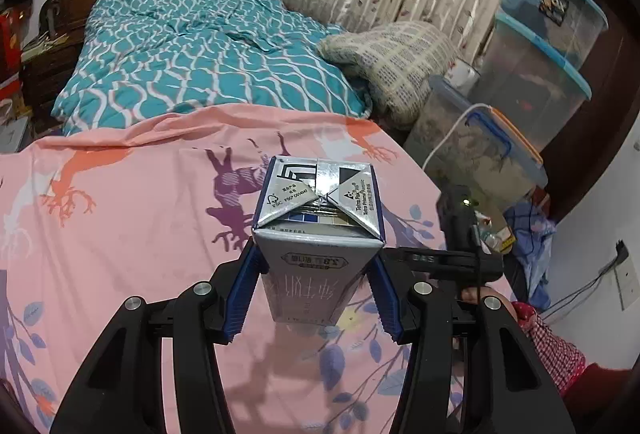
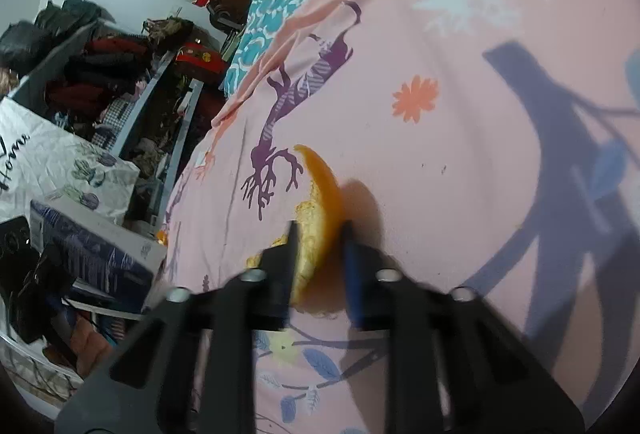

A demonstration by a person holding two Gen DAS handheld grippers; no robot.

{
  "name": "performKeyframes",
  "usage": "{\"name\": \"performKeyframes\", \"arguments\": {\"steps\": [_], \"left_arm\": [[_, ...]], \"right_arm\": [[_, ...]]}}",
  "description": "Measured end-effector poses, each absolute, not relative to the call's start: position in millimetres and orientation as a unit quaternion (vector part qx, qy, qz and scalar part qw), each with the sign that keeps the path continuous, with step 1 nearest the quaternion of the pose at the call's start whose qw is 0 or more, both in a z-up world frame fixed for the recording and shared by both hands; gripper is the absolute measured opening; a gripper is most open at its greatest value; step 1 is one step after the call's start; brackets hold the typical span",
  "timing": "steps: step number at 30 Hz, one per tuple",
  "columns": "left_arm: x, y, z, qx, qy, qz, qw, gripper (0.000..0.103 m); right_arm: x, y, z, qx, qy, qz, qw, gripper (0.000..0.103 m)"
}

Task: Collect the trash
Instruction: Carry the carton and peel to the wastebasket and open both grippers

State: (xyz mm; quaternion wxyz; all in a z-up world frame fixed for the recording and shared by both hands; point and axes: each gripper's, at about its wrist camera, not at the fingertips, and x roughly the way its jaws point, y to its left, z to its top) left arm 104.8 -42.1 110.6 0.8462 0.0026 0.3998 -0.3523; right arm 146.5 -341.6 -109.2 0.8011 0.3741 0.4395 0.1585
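My left gripper point(image 1: 316, 258) is shut on a silver and blue milk carton point(image 1: 316, 234), held above the pink bed sheet point(image 1: 132, 234) with its folded bottom facing the camera. My right gripper point(image 2: 320, 230) is shut on a piece of orange peel point(image 2: 320, 202), curved and sticking out past the fingertips, just over the pink sheet point(image 2: 460, 174). The other gripper shows at the right edge of the left wrist view point(image 1: 460, 258), with a hand behind it.
A teal patterned quilt point(image 1: 208, 46) and a checked pillow point(image 1: 396, 62) lie at the bed's far end. Stacked plastic storage bins point(image 1: 536, 74) stand right of the bed. Left of the bed are cluttered shelves point(image 2: 112, 82) and a box point(image 2: 96, 254).
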Motion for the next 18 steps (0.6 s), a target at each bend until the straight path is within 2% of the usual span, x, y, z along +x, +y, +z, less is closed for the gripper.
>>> {"name": "performKeyframes", "arguments": {"steps": [1, 5, 9, 18], "left_arm": [[103, -46, 110, 0.007, 0.401, -0.353, 0.845, 0.049], [100, -77, 110, 0.033, 0.407, -0.362, 0.838, 0.049], [96, -138, 107, 0.065, 0.415, -0.395, 0.817, 0.049], [65, -371, 90, 0.131, 0.427, -0.53, 0.721, 0.049]], "right_arm": [[145, -343, -111, 0.383, 0.436, 0.16, 0.798, 0.012], [127, -362, -102, 0.397, 0.407, 0.166, 0.806, 0.01], [89, -418, -88, 0.406, 0.367, 0.137, 0.825, 0.01], [-46, -595, -62, 0.437, 0.267, -0.039, 0.858, 0.01]]}}
